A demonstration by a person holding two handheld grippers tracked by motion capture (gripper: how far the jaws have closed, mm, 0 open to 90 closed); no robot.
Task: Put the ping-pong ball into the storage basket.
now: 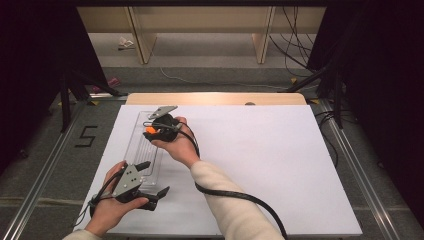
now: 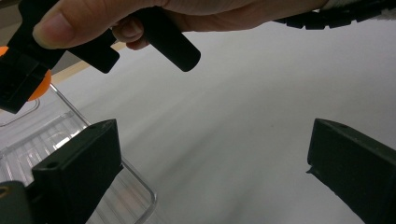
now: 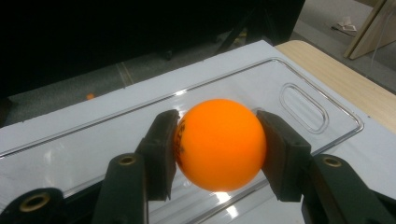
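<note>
Jaws of your right gripper [image 3: 217, 154] clamp the orange ball [image 3: 219, 143] over the clear tray [image 3: 299, 100], whose long axis runs twelve to six; your left gripper [image 2: 210, 163] waits wide open at the tray's six o'clock end.

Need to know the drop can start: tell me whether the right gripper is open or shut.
Shut. The right gripper clamps the orange ball: both fingers press its sides, above the clear plastic tray.

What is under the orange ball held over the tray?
Under the round orange plastic ball, clamped in the right tool, lies the clear ribbed plastic tray on the white table. The tray floor directly below is covered by the ball.
</note>
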